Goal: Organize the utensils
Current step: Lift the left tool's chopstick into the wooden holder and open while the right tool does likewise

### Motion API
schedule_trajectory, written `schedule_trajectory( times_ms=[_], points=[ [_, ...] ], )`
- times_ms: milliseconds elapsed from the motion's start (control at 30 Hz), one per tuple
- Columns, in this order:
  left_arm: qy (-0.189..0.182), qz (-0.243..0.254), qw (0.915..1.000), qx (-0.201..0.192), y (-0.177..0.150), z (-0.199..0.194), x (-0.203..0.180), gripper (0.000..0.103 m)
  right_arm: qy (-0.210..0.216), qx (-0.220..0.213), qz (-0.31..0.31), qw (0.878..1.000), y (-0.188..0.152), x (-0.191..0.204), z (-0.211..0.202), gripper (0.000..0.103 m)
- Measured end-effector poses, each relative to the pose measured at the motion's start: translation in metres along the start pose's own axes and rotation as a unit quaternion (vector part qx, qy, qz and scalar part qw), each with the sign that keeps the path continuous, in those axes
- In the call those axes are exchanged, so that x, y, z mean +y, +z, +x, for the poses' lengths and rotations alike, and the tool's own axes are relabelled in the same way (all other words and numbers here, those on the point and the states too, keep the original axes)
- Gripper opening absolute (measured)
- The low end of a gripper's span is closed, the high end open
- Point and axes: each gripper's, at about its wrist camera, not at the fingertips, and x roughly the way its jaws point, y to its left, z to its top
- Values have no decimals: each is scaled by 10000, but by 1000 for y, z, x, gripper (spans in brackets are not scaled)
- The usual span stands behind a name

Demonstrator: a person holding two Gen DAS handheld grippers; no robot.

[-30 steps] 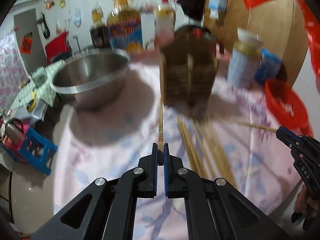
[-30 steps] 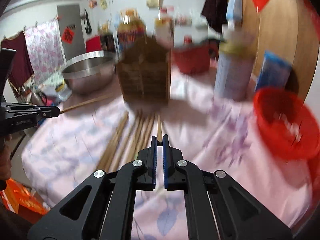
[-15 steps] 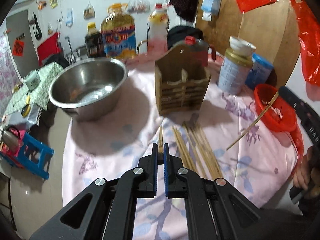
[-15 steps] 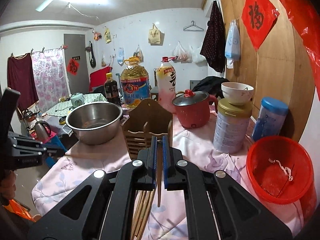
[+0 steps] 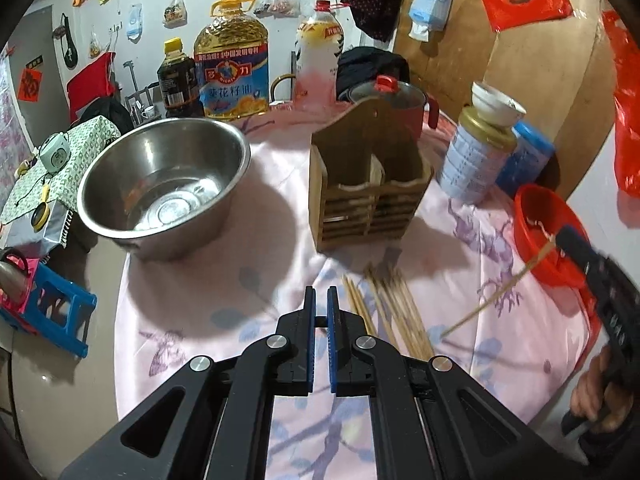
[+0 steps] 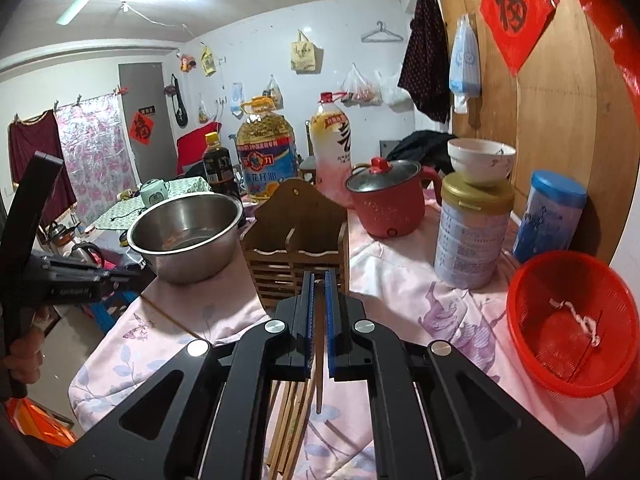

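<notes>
A wooden two-compartment utensil holder (image 5: 370, 192) stands mid-table; it also shows in the right wrist view (image 6: 296, 248). Several wooden chopsticks (image 5: 394, 312) lie on the pink cloth in front of it. My right gripper (image 6: 319, 280) is shut on one chopstick (image 6: 319, 360), held raised and hanging down; from the left wrist view that chopstick (image 5: 500, 296) slants from the right gripper (image 5: 560, 240) at the right edge. My left gripper (image 5: 320, 300) is raised above the table left of the pile, jaws nearly together, and whether it holds a chopstick cannot be told.
A steel bowl (image 5: 164, 184) sits left of the holder. A milk-powder tin with a bowl on top (image 5: 476, 160), a red pot (image 6: 388, 204), a blue canister (image 6: 548, 216) and bottles (image 5: 232, 64) stand behind. A red basket (image 6: 568, 320) sits at the right.
My right gripper lifted its chopstick off the pile and rose. My left gripper pulled back and up; the chopstick seen between its fingers earlier no longer shows.
</notes>
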Motion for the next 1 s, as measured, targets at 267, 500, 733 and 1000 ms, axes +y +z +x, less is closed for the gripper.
schedule_trajectory(
  times_ms=[267,500,733,1000],
  points=[
    [-165,19,9997,-156,29,-14,-8,6,118,-169,-145,9997,20,2,-4,6],
    [-283,271,9971,-652,83,-52,-24,6,385,-819,-104,9958,88,0,-9,6],
    [-257,345,9934,-1062,139,-64,-41,6,390,-1304,-179,9905,135,1,3,6],
    [-132,0,9978,-647,148,1,-32,6,238,-1207,-148,9923,143,-3,68,6]
  ],
)
